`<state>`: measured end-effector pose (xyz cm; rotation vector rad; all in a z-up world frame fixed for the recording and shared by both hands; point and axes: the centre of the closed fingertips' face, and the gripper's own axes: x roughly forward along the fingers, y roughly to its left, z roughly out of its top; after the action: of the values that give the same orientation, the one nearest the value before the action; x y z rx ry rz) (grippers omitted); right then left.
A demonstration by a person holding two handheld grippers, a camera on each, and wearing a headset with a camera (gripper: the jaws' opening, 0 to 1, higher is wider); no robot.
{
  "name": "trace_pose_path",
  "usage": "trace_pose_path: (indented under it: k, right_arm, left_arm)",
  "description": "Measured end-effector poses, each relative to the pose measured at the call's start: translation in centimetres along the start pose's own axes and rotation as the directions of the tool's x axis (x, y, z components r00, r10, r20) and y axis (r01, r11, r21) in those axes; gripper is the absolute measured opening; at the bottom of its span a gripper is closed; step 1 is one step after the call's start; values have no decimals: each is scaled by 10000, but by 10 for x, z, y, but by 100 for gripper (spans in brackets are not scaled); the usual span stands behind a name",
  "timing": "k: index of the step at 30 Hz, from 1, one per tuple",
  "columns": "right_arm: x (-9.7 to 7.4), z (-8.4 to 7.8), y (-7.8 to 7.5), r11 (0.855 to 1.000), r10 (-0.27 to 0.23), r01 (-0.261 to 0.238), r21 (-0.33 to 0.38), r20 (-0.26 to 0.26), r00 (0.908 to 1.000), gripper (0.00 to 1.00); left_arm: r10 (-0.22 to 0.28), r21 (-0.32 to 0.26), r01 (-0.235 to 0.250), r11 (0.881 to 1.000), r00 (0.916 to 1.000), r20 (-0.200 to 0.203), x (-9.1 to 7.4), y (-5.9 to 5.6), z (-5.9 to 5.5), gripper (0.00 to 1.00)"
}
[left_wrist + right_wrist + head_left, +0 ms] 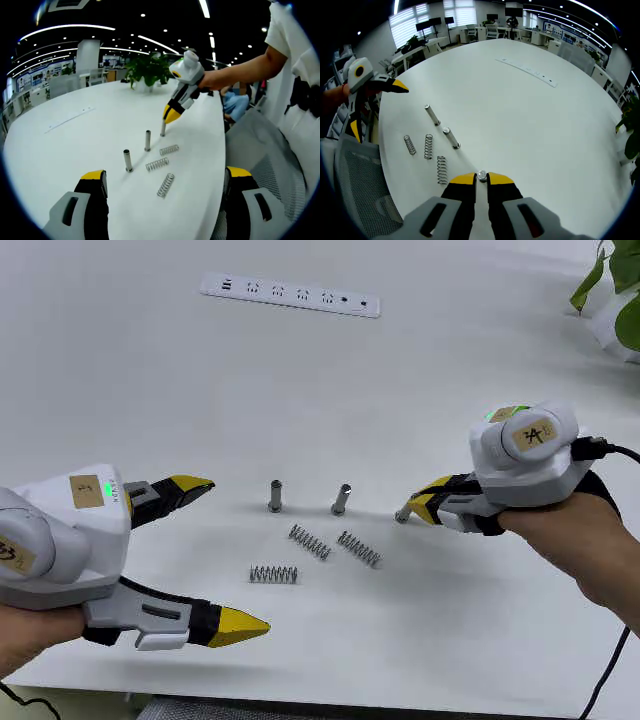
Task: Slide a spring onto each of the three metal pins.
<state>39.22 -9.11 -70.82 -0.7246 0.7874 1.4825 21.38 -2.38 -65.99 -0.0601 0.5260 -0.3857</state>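
Three short metal pins stand in a row on the white table: the left pin, the middle pin and the right pin. In front of them lie three loose springs. My right gripper is shut on the right pin, whose top shows between the yellow tips. My left gripper hangs wide open to the left of the springs, holding nothing. In the left gripper view the right gripper touches the far pin.
A white power strip lies at the back of the table. A potted plant stands at the far right corner. The table's front edge runs just below my left gripper. A mesh chair stands beside the table.
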Motion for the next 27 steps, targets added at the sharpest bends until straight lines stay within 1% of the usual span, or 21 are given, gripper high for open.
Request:
trace_pose_path:
  k: [10,19,27]
  right_arm:
    - [1,-1,1,9999,54,-55,-92,-64,10000,10]
    - [1,0,1,9999,60,-60,-84,-5,10000,11]
    - [-3,2,2,9996,113,-109,-244,149,9998,18]
  left_arm:
    - [-2,-1,2,10000,10000,13,0,-1,1,99]
    - [-9,5,9,10000,10000,11,0,-1,1,99]
    - [-11,29,11,10000,10000,-15,-1,0,-1,99]
